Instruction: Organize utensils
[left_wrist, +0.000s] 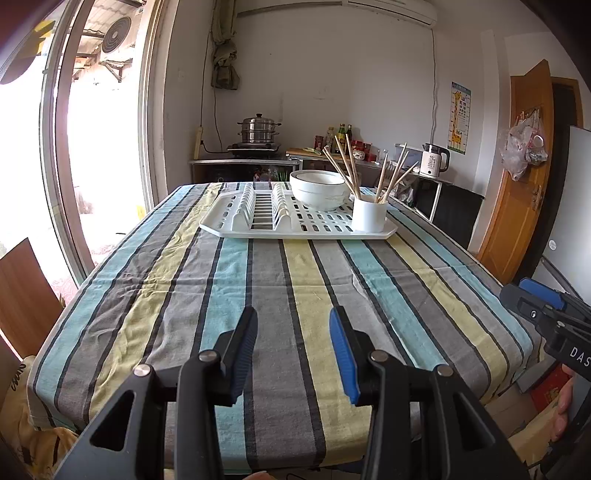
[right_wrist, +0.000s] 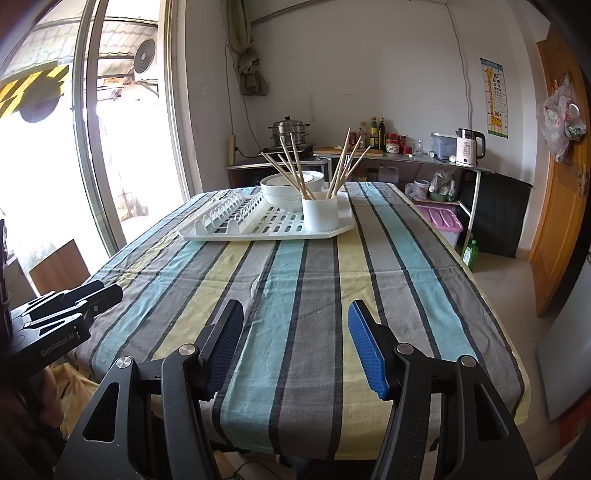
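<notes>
Wooden chopsticks (right_wrist: 295, 168) stand fanned in a white holder (right_wrist: 320, 213) on the drying rack (right_wrist: 258, 230), beside stacked bowls (right_wrist: 291, 188) at the striped table's (right_wrist: 295, 295) far end. Near me, left gripper (left_wrist: 293, 350) and right gripper (right_wrist: 295, 343) hover, jaws apart, empty.

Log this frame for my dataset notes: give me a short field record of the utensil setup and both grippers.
surface: striped tablecloth
rack: white dish rack, far end of the table
bowls: white bowls stacked on the rack
holder: white cup on the rack, beside the bowls
utensils: chopsticks upright in the cup, fanned out
left gripper: open, empty
right gripper: open, empty
</notes>
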